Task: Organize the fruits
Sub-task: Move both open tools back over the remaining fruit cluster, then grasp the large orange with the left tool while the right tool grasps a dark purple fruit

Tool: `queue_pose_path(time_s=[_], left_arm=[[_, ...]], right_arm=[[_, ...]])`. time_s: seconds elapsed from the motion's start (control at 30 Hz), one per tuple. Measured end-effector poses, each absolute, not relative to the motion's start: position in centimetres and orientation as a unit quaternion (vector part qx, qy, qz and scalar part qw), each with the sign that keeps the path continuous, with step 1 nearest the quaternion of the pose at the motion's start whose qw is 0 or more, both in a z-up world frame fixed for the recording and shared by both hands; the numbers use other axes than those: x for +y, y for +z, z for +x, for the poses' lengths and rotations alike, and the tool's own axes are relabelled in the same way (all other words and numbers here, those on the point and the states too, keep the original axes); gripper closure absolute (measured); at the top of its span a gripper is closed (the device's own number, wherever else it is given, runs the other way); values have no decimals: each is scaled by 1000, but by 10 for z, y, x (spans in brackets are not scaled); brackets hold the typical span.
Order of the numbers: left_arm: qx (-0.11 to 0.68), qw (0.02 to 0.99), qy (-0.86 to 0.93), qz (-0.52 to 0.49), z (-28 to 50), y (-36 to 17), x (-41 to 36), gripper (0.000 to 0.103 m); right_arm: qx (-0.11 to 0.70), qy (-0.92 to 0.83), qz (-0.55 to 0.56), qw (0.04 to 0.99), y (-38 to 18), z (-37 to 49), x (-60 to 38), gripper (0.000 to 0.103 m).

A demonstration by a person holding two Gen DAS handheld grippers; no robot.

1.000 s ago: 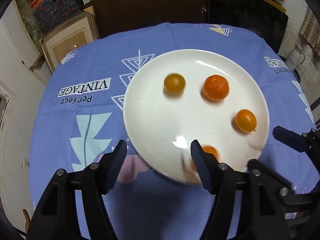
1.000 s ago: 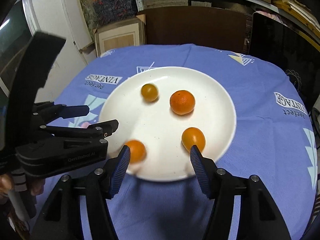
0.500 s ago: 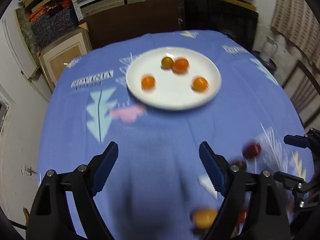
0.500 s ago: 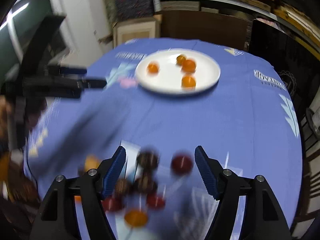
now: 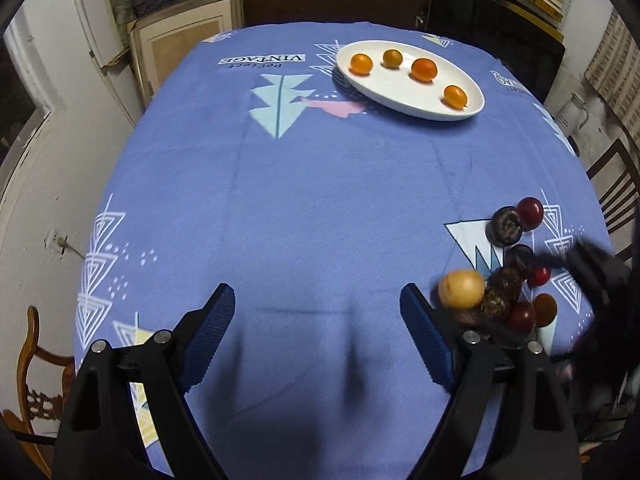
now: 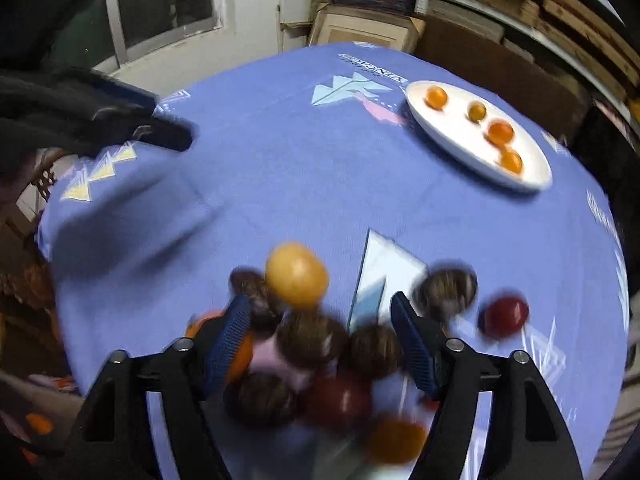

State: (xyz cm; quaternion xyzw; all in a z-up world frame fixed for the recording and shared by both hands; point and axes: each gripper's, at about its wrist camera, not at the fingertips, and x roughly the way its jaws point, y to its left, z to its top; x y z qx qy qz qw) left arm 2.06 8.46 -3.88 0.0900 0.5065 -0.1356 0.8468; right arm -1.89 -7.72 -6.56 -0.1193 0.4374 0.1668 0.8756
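1. The left gripper [image 5: 316,332] is held over bare blue bench [image 5: 320,200], jaws just opened, nothing between them.
2. The right gripper [image 6: 320,336] is seen over the blurred fruit pile [image 6: 312,344], jaws just widened, gripping nothing.
3. Four orange fruits [image 5: 424,69] are set on the plate [image 5: 384,92] near the far edge.

Dim indoor light, soft shadows on cloth, right view motion-blurred, fisheye-warped edges, dark corners

- My left gripper [image 5: 316,330] was right over the white plate [image 5: 400,98]. Now it is far back, over bare blue cloth [image 5: 320,200].
- My right gripper [image 6: 320,336] left the plate too. Now it is above the fruit pile [image 6: 312,340].
- Both grippers' jaws have just been opening, gripping nothing.
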Motion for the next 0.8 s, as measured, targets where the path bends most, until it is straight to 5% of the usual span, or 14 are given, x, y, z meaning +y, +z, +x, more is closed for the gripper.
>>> queue_pose_path(time_s=[0.17,0.5,0.8], left_arm=[[508,843,-147,98,4,-42,76,20],[499,801,-278,177,-33,-58,16,20],[525,764,-330,181,-38,-88,-2,20]], right_arm=[[446,135,-88,881,-45,28,-95,27],[486,172,-3,857,-61,-114,-147,26],[513,160,45,842,-85,-141,-142,26]])
